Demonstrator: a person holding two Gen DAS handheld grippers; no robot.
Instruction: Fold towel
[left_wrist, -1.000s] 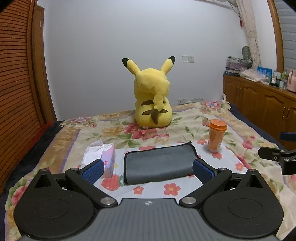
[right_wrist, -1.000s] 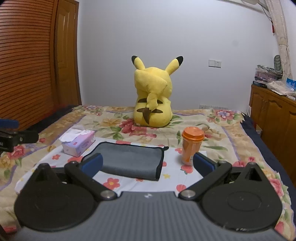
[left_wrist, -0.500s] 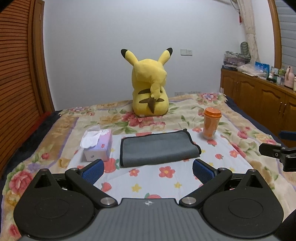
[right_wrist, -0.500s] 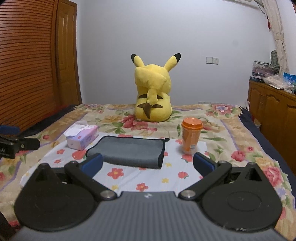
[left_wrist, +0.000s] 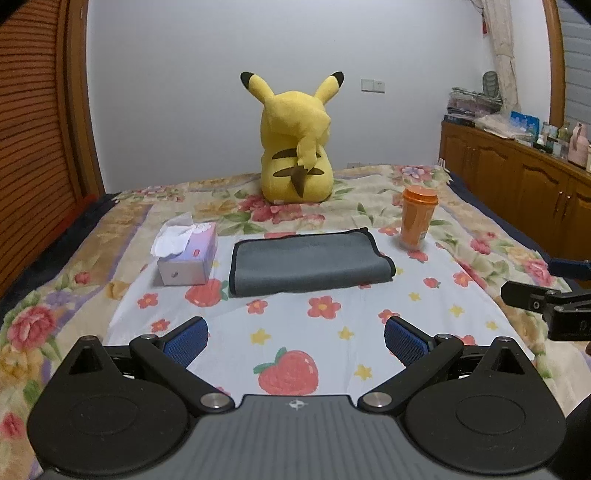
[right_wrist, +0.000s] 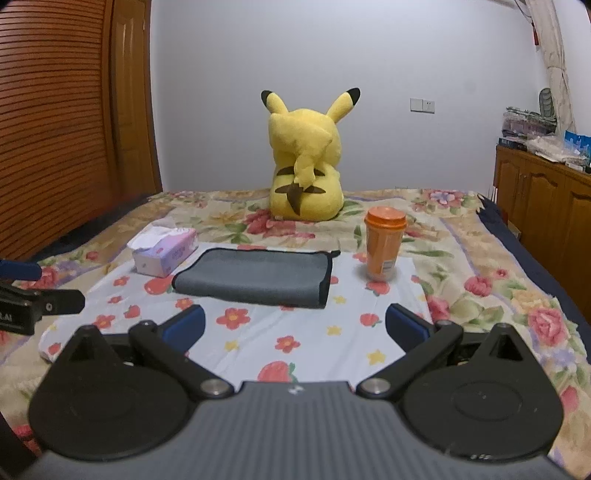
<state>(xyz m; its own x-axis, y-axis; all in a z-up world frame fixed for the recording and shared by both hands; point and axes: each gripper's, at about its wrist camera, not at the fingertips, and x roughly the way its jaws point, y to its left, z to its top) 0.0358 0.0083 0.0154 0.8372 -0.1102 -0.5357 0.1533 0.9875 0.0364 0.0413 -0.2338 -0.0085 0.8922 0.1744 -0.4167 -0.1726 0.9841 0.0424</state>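
Note:
A grey towel with a black border (left_wrist: 308, 262) lies folded flat on a white flowered cloth (left_wrist: 295, 332) on the bed; it also shows in the right wrist view (right_wrist: 255, 277). My left gripper (left_wrist: 295, 341) is open and empty, held back from the towel's near edge. My right gripper (right_wrist: 295, 328) is open and empty, also short of the towel. Each gripper shows at the edge of the other's view.
A tissue box (left_wrist: 186, 254) sits left of the towel and an orange lidded cup (left_wrist: 418, 218) to its right. A yellow plush toy (left_wrist: 295, 147) sits behind. A wooden cabinet (left_wrist: 517, 184) runs along the right, a slatted wooden door (left_wrist: 33, 147) on the left.
Both grippers have drawn back from the towel, which now lies farther ahead. The towel, cup and tissue box have not moved.

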